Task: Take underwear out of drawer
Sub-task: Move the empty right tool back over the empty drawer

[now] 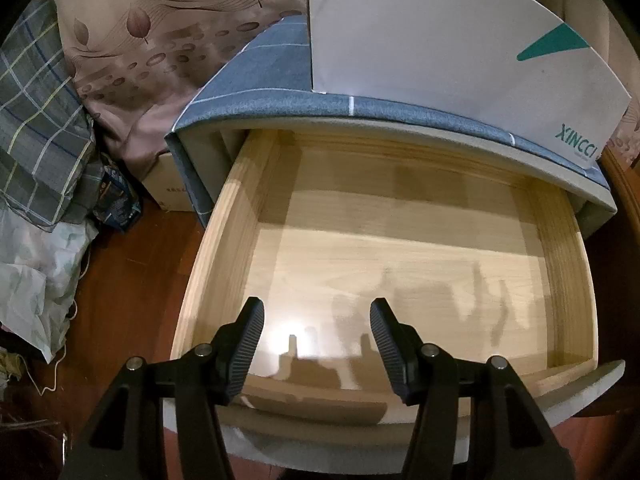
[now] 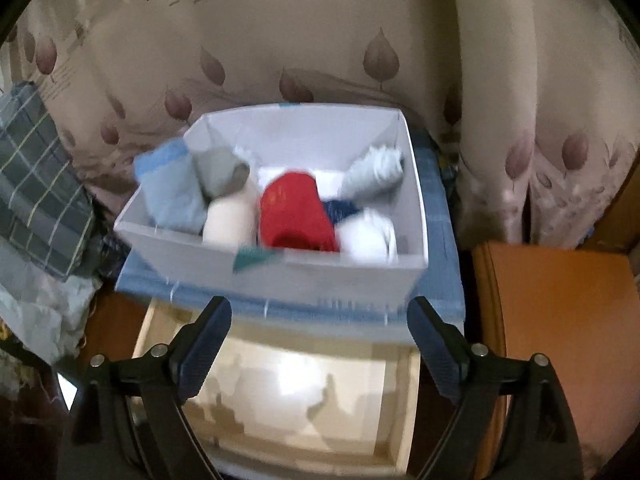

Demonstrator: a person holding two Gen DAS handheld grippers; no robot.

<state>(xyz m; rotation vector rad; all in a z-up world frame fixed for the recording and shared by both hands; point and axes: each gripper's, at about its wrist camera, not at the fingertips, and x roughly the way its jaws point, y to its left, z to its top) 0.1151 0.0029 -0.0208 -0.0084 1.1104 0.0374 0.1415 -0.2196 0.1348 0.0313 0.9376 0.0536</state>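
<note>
My left gripper hangs over the near edge of the drawer, jaws apart with nothing between them. Its floor is bare right back to the far wall, so as I judge it the step in hand is finishing off: nothing is left to lift out here. My right gripper is spread wide and empty too, above the drawer and pointing at the white box on the cabinet top. To do this well I keep both grippers clear of the drawer's side walls, check the shaded back strip under the cabinet top for anything I missed, and leave the box alone.

Only the right view looks into the box. The rolled underwear lies there: a red roll at the near middle, a cream roll to its left, a pale blue piece draped over the left rim, and a grey roll at the far right. That view is blurred. The left view shows only the box's outer side, but gives the drawer floor sharply.
</note>
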